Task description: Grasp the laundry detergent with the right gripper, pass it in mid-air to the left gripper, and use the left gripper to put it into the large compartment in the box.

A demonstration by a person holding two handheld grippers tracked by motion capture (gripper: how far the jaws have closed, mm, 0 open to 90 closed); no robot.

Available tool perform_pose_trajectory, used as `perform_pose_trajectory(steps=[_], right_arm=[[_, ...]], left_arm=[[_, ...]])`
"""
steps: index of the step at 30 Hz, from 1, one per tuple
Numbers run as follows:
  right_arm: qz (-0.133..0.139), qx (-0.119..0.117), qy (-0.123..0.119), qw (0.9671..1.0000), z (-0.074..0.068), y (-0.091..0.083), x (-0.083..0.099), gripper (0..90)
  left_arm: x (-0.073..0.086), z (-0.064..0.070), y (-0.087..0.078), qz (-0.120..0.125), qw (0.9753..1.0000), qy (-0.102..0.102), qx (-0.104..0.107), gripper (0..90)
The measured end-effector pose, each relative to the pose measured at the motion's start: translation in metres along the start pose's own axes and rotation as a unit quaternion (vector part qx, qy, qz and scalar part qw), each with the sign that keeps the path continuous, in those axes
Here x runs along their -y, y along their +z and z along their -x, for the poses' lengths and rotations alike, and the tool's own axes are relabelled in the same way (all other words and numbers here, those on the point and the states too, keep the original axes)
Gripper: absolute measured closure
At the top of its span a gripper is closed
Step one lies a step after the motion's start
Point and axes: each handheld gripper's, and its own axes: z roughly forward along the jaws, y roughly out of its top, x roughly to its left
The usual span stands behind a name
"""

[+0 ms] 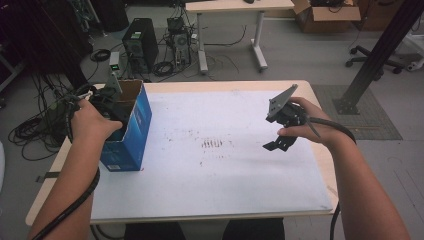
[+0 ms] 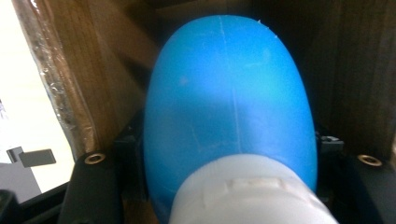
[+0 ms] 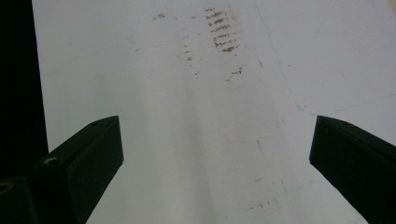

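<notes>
A rounded blue bottle (image 2: 229, 107) with a white cap (image 2: 247, 196) sits between my left gripper's jaws, inside an open cardboard box with brown inner walls (image 2: 98, 70). In the high view that box (image 1: 134, 131) is blue outside and stands at the table's left side, and my left gripper (image 1: 106, 101) reaches into its open top, shut on the bottle. My right gripper (image 1: 274, 145) hovers over the right part of the white mat (image 1: 210, 175). In its own view the right gripper (image 3: 215, 140) is open, with nothing but the mat between its jaws.
A patch of brown smudges (image 1: 212, 144) marks the mat's middle. Beyond the table, a computer tower (image 1: 140, 44), tangled cables (image 1: 37, 130), a second desk (image 1: 235, 6) and a black post (image 1: 381, 50) stand on the floor.
</notes>
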Motion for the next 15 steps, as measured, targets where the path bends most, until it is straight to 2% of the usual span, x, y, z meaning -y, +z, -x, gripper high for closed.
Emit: perform_pose_trajectory(steps=[8, 15], right_arm=[[0.000, -0.006, 0.005, 1.0000, 0.000, 0.000, 0.004, 2.8], [0.002, 0.001, 0.007, 1.0000, 0.000, -0.002, 0.007, 2.6]], left_arm=[[-0.001, 0.004, -0.005, 0.001, 1.0000, -0.006, -0.006, 30.5], [0.001, 0.005, -0.012, 0.002, 1.0000, -0.008, -0.005, 30.3]])
